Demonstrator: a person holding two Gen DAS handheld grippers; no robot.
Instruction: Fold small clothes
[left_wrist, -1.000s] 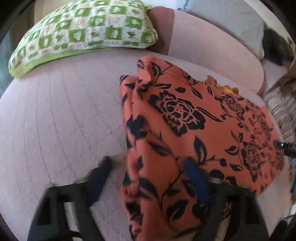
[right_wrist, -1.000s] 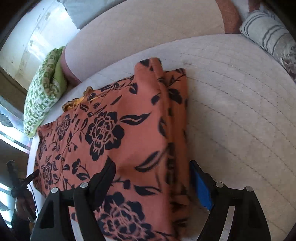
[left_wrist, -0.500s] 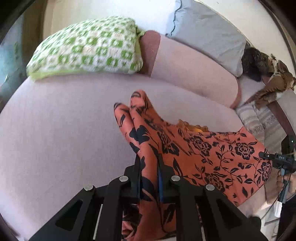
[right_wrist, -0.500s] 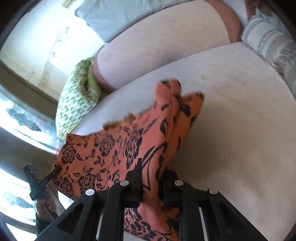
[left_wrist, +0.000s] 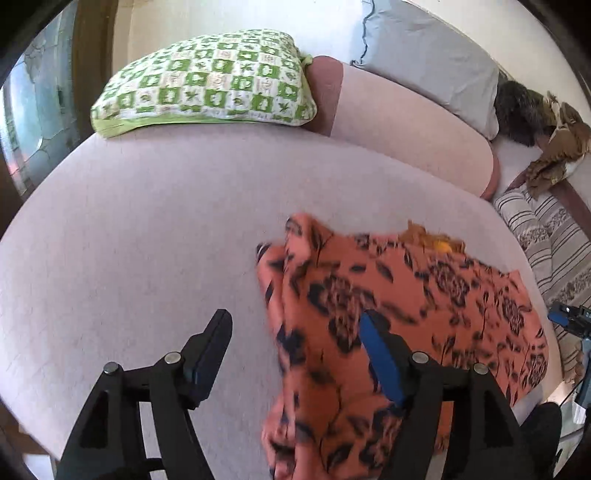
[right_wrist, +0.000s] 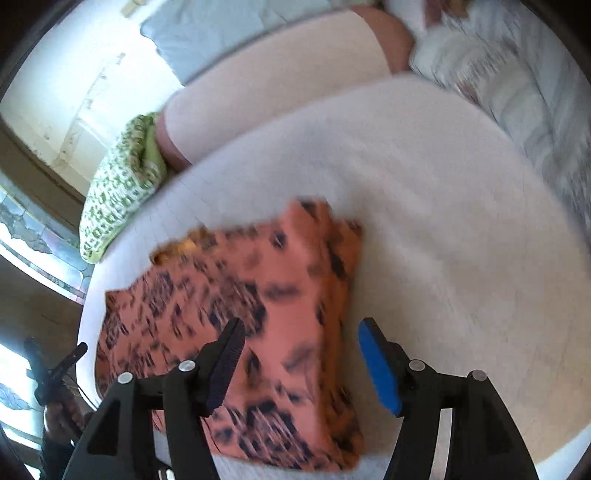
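left tongs (left_wrist: 295, 354): jaws opening, nothing gripped | right tongs (right_wrist: 301, 363): jaws opening, nothing gripped | orange floral garment (left_wrist: 406, 306): laid folded lower right on the bed (left_wrist: 155, 229), probably so it can settle flat

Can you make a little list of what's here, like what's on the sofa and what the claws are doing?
cloth: orange flowered cloth, folded, lying on the sofa
pillow: green checked pillow at the sofa's back edge
left claw: opening, jaws apart, cloth not pinched
right claw: opening, jaws apart over the cloth's edge, not pinching
picture: blurry
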